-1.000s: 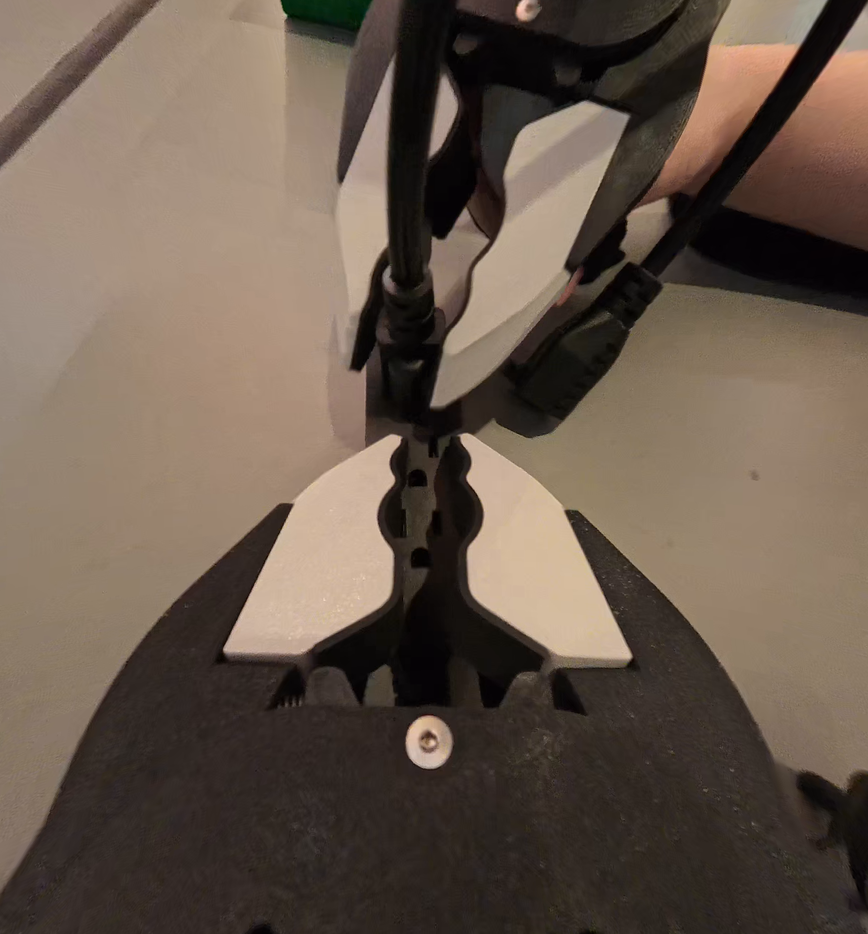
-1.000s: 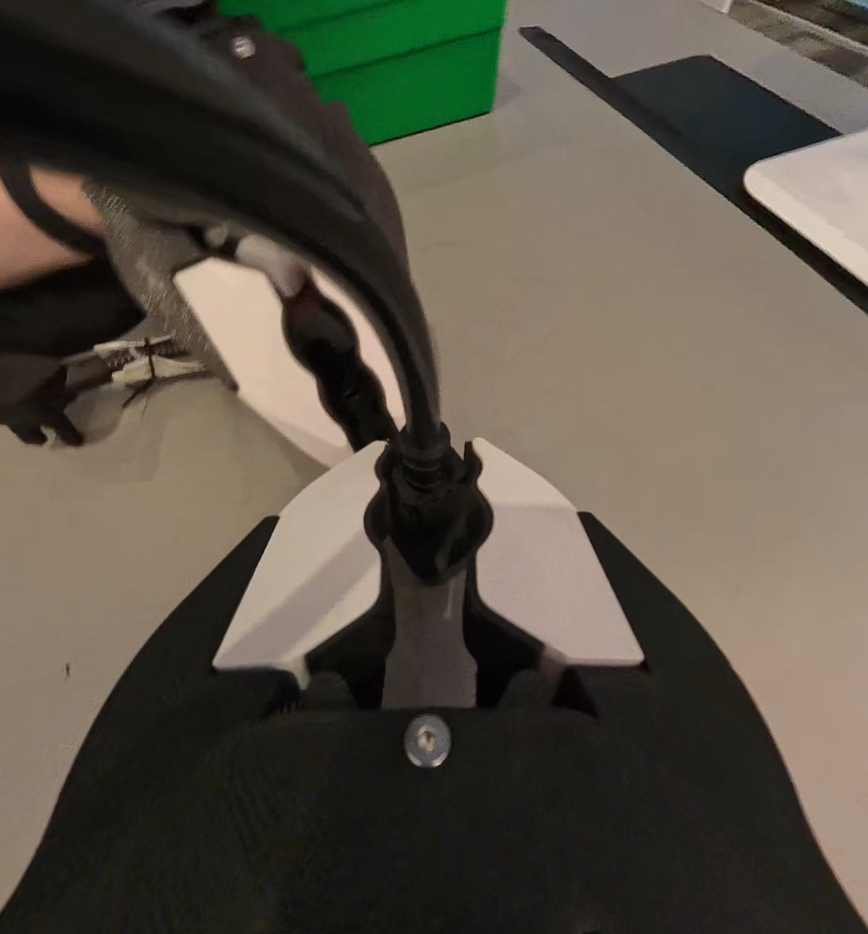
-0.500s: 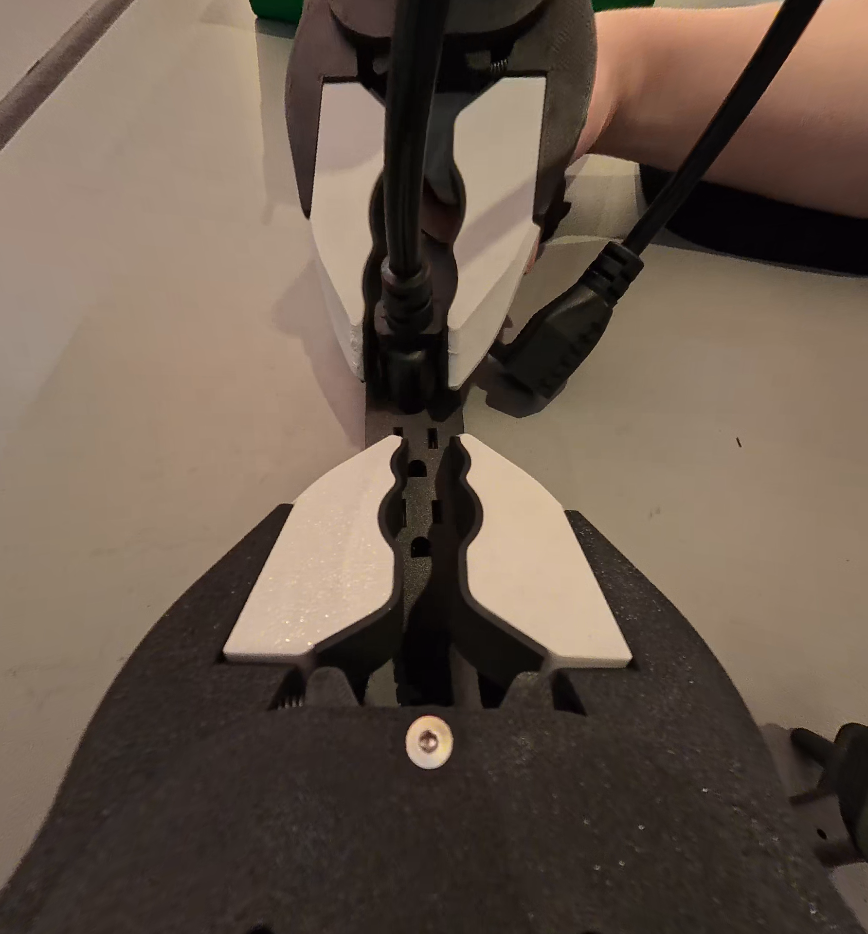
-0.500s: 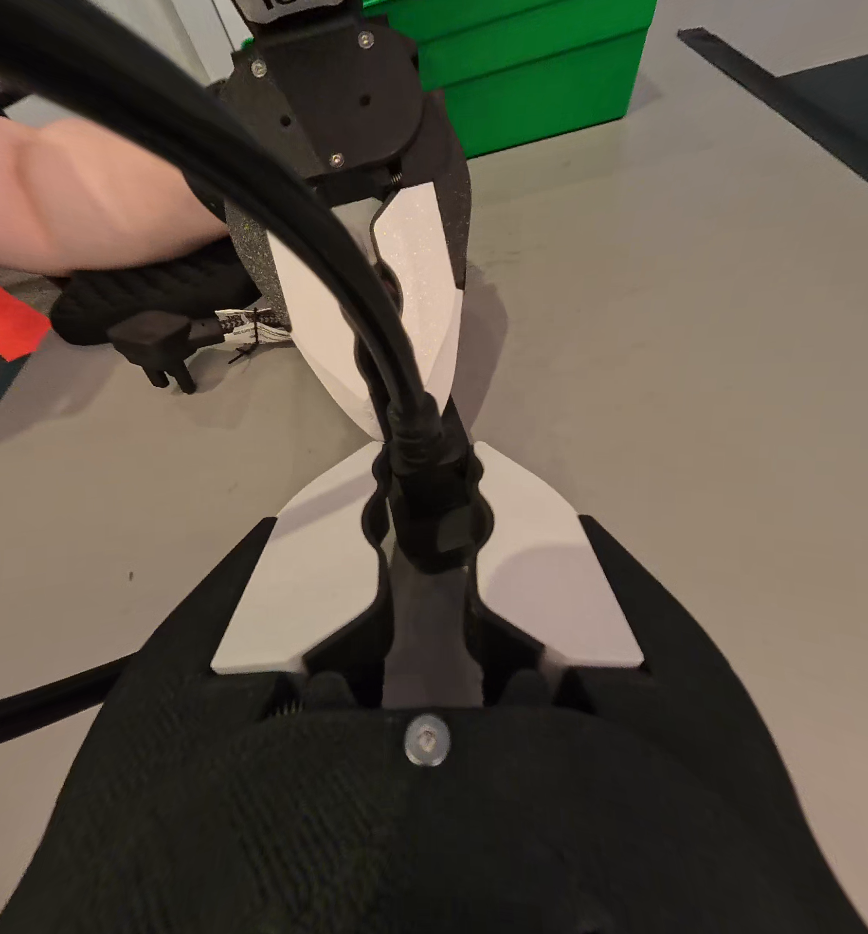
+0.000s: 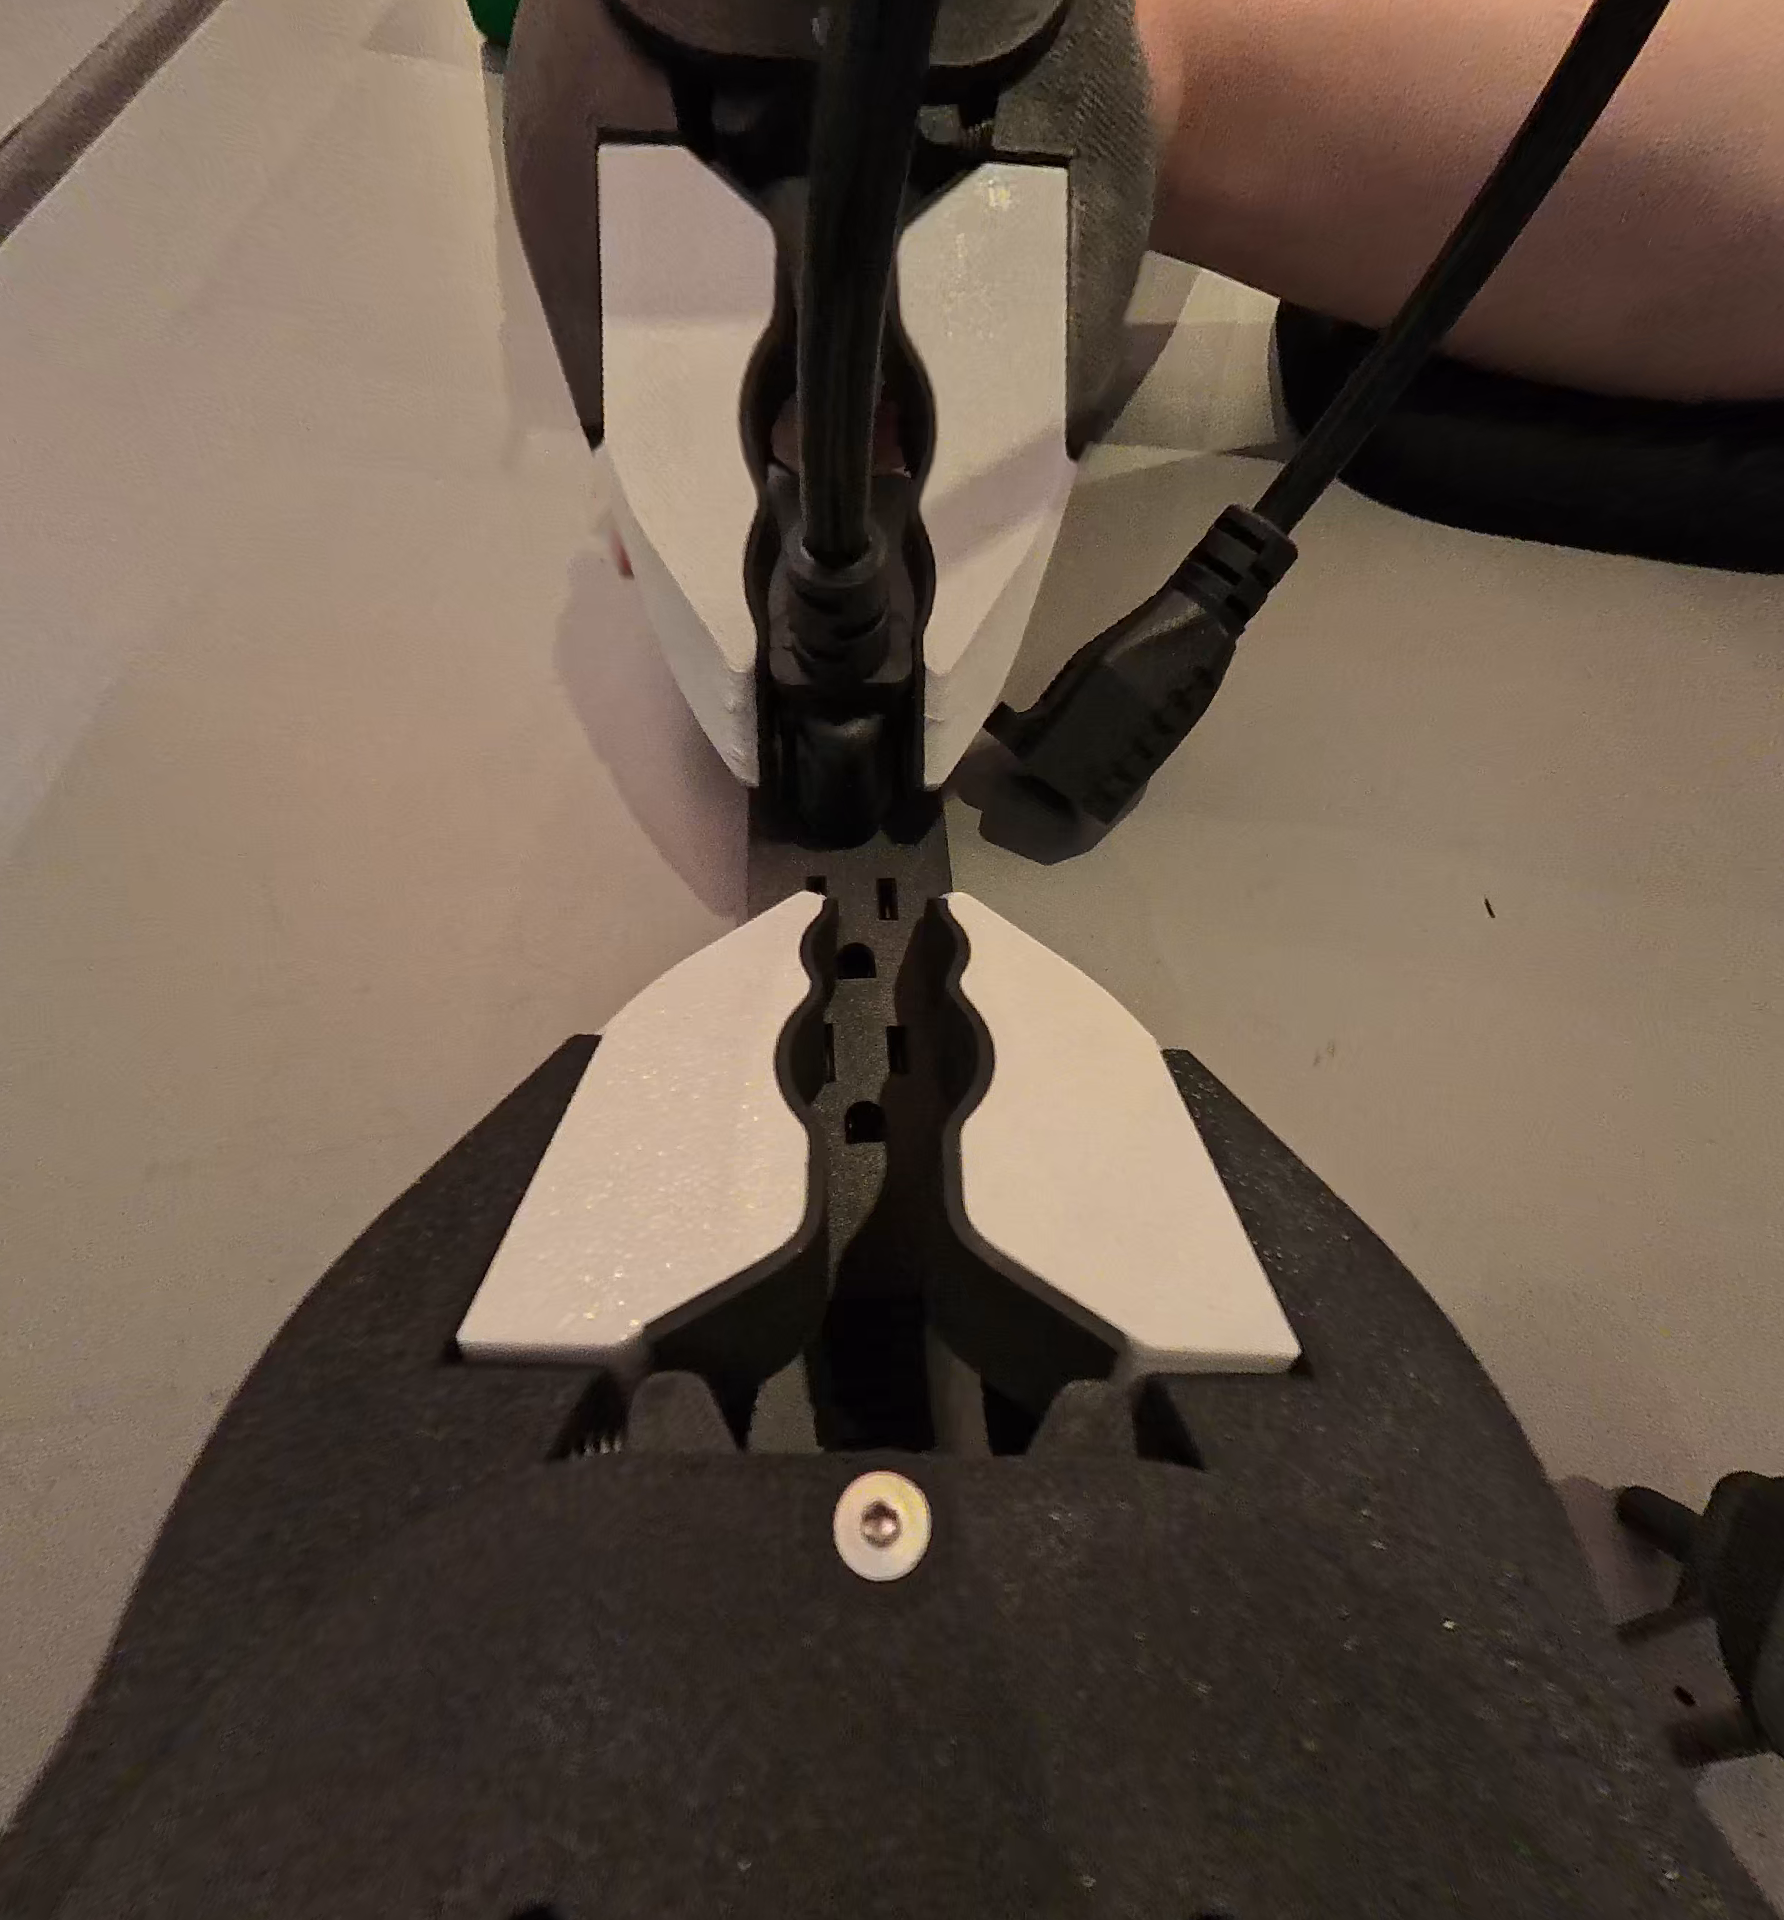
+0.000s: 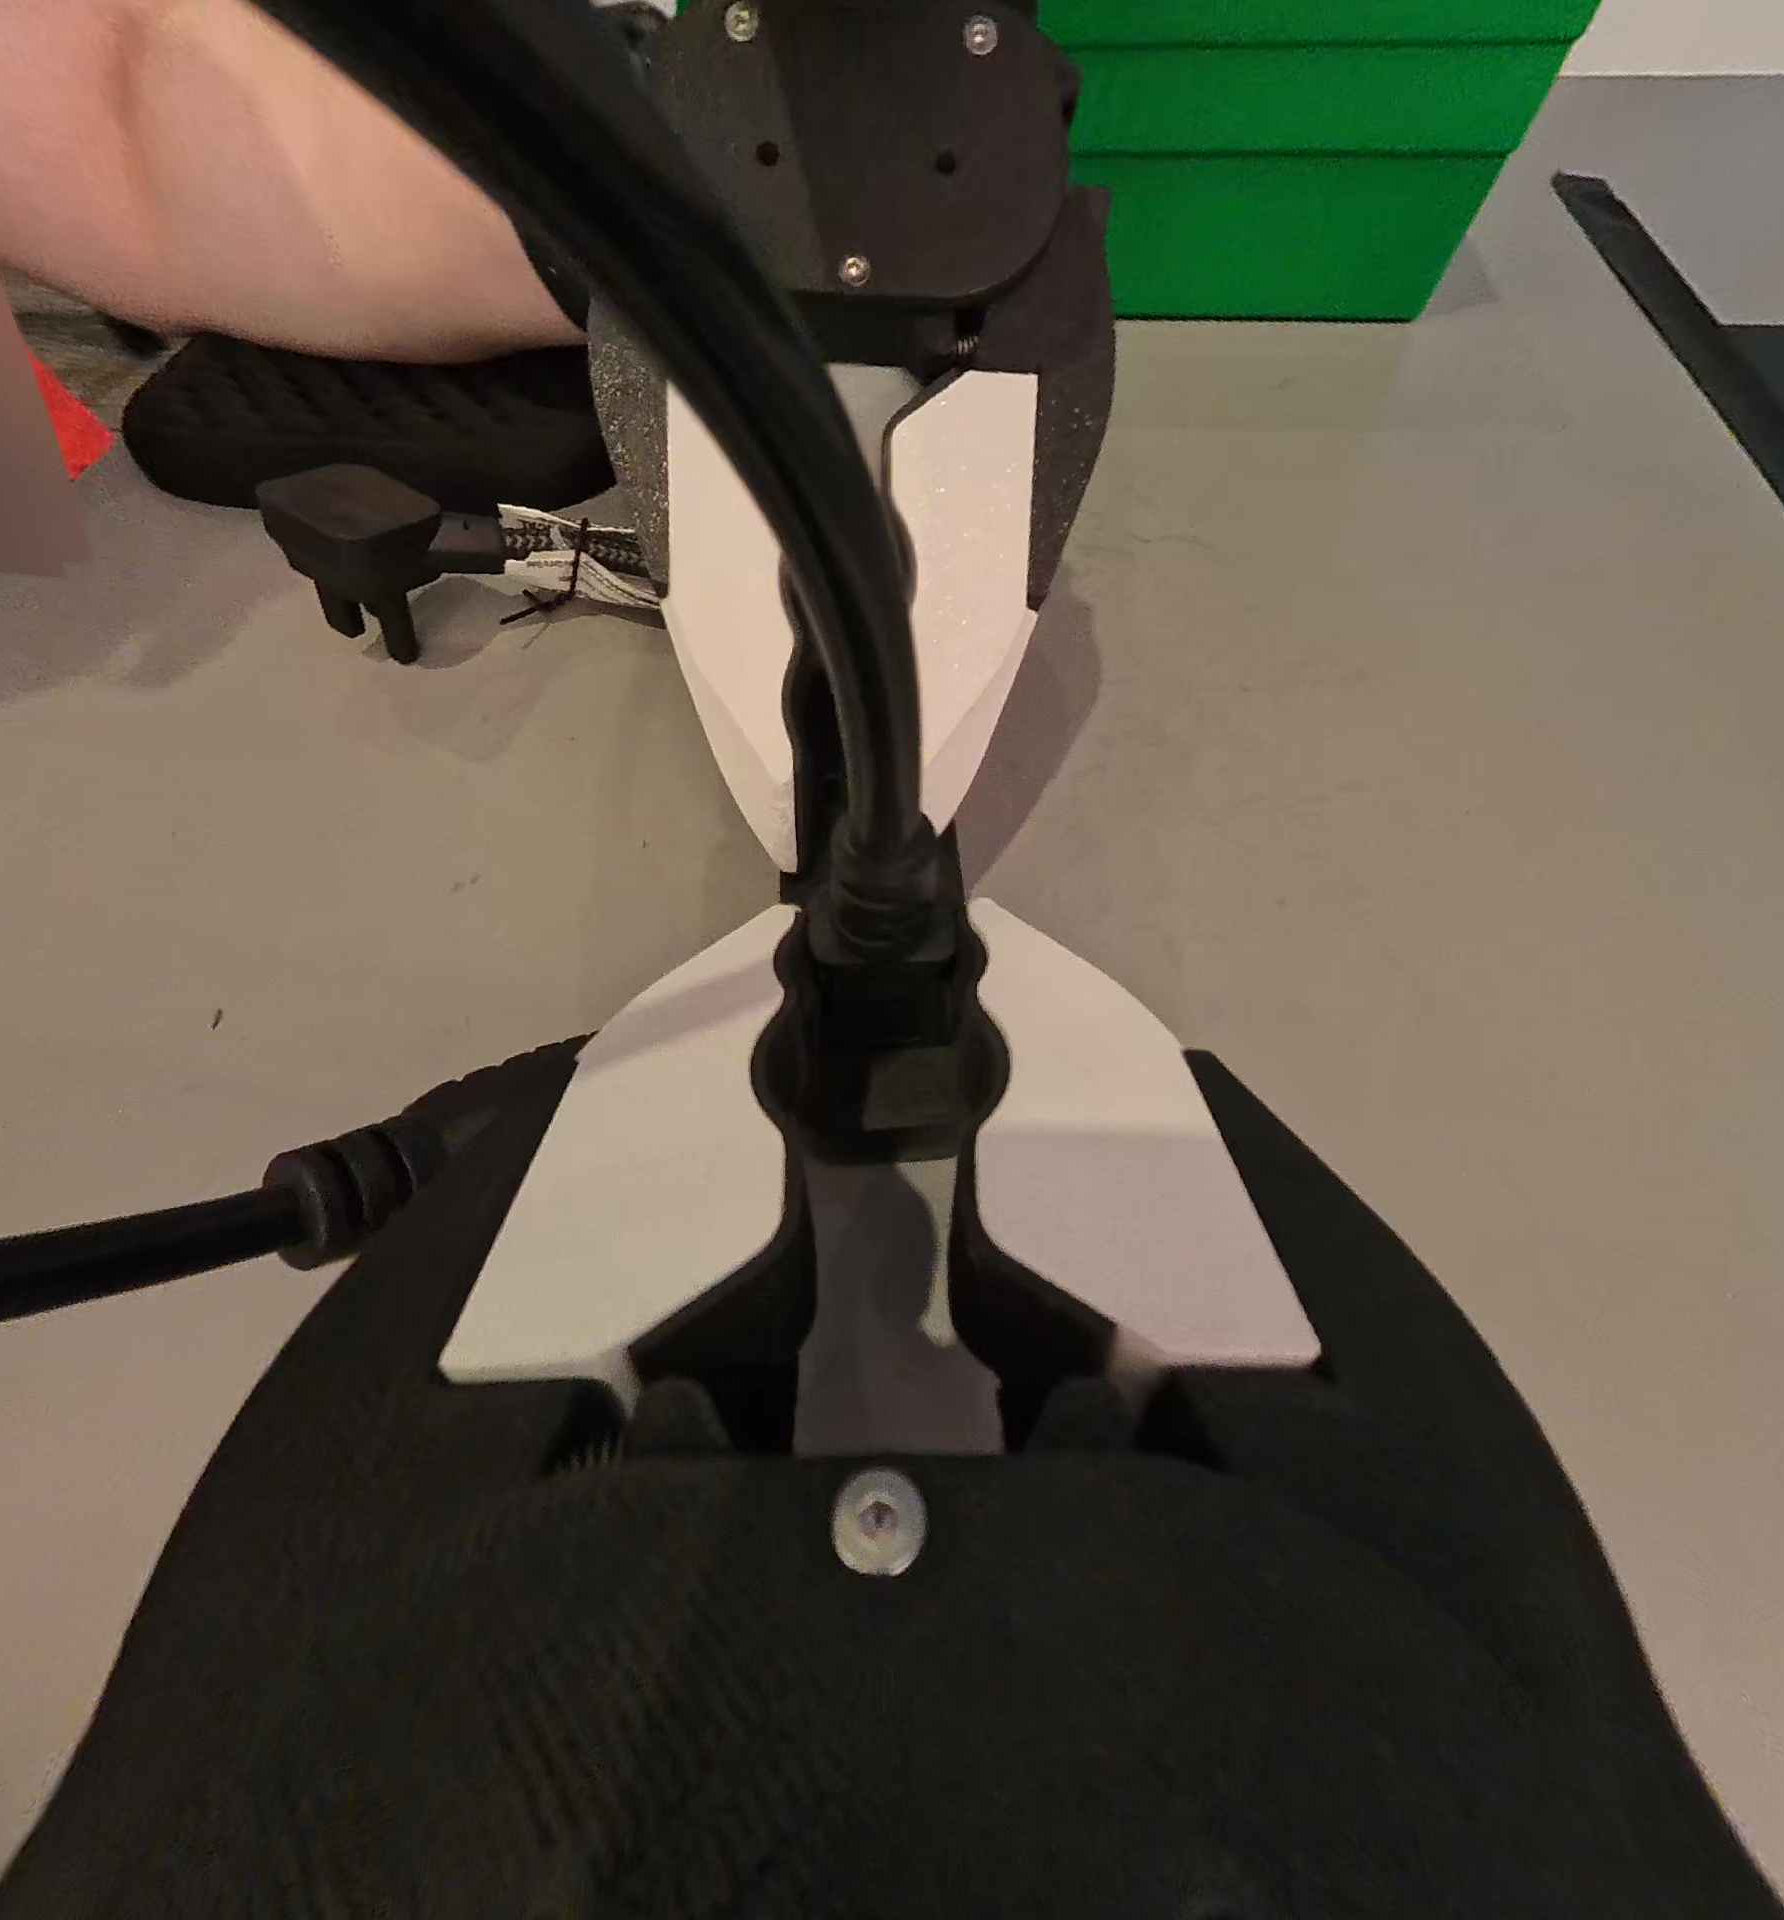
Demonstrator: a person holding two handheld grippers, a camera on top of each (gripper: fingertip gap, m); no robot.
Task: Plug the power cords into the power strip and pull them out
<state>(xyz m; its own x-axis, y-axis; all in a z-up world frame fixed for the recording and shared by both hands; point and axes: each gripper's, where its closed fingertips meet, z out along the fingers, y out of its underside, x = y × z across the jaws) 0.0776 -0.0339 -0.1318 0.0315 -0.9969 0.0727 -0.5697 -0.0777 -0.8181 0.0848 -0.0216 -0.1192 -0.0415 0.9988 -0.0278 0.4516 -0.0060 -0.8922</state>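
A black power strip [image 5: 867,997] lies flat on the grey table, and my left gripper [image 5: 872,904] is shut on its sides, with two sockets showing between the white pads. My right gripper [image 5: 841,769] faces it from the far end and is shut on a black plug [image 5: 834,665]. The plug stands on the strip's far socket, prongs hidden. In the right wrist view my right gripper [image 6: 888,914] clamps the plug [image 6: 883,997]; its cord [image 6: 763,416] arcs up and back. The left gripper [image 6: 867,842] stands just beyond it.
A loose black cord connector [image 5: 1127,707] lies right of the strip. Another plug with bare prongs [image 5: 1781,1590] lies at the near right, also in the right wrist view [image 6: 348,530]. A second cord [image 6: 348,1184] runs off left. Green boxes [image 6: 1283,208] stand behind. A forearm [image 5: 1542,208] rests on a black pad. Less than 4 cm separates the two grippers' tips.
My right gripper has swung from a tilt to square on with the left gripper and brought the plug down onto the strip's far socket. The left gripper has kept its hold.
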